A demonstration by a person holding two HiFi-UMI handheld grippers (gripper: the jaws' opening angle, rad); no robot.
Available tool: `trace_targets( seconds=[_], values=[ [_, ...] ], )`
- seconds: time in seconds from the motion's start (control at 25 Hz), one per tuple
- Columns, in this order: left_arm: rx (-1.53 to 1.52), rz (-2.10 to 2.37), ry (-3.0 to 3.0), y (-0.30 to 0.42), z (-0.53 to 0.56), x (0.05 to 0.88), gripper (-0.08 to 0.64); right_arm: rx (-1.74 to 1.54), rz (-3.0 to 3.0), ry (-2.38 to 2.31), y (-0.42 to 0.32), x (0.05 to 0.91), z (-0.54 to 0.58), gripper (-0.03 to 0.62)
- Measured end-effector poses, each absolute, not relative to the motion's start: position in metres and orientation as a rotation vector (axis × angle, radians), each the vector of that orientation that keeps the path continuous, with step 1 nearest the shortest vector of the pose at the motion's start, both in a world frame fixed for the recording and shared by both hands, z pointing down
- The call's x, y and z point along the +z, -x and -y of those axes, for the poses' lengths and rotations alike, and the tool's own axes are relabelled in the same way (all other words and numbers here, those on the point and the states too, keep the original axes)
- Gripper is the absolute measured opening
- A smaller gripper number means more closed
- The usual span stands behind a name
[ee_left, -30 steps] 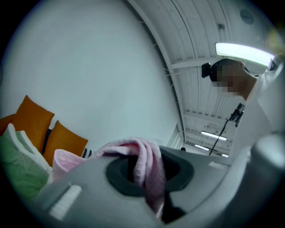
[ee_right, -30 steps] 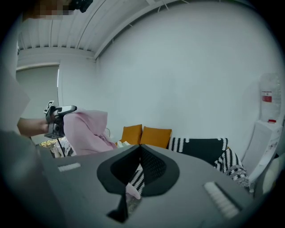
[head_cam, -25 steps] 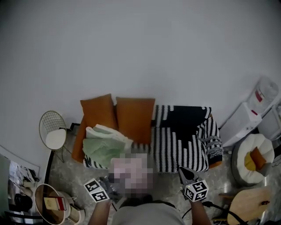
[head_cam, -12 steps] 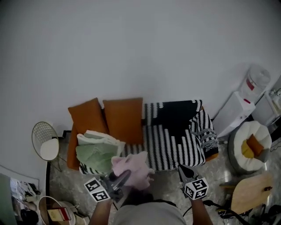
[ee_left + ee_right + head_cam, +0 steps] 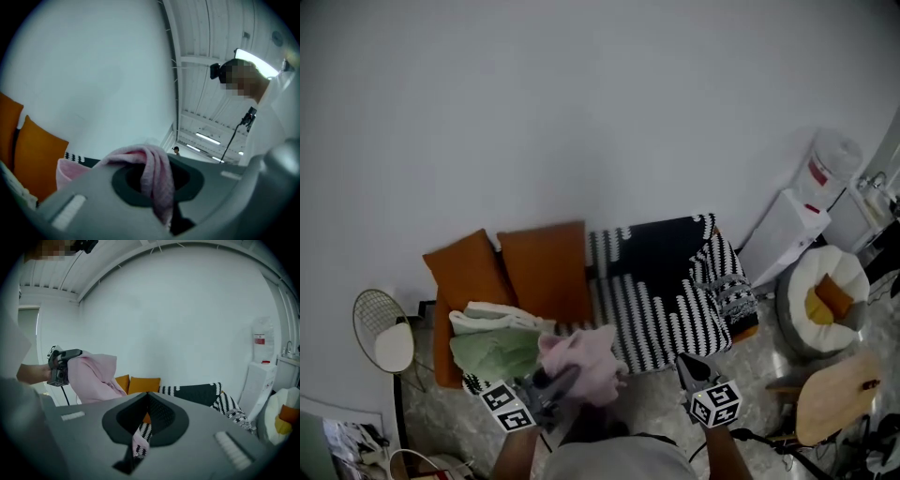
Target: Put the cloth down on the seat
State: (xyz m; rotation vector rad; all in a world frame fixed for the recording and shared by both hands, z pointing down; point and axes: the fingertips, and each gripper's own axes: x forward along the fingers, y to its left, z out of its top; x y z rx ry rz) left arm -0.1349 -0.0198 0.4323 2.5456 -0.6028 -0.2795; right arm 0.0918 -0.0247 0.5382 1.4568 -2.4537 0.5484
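Before the seat (image 5: pixel 442 356), left gripper (image 5: pixel 555 382) fingers (image 5: pixel 93 206) pinch the pink cloth (image 5: pixel 581 361); right gripper (image 5: pixel 692 367) fingers (image 5: pixel 168 420) press together.

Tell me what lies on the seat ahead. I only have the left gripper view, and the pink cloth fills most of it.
Observer: A folded green cloth and a cream cloth lie at the seat's left end, in front of the orange cushions.
Operator: What's beside that pile?
Observer: A black-and-white throw covers the seat to the pile's right.
Operator: And the right gripper?
Observer: The right gripper is shut and hangs apart from the pink cloth, off to its right.
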Motion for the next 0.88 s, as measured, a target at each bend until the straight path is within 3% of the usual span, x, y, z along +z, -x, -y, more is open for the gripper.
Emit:
trace_targets(
  seconds=[0.88],
  values=[
    [-0.2, 0.284, -2.583, 0.155, 0.202, 0.428, 0.046, 0.539, 2.306, -1.671, -0.042, 0.522, 0.159, 0.006]
  ],
)
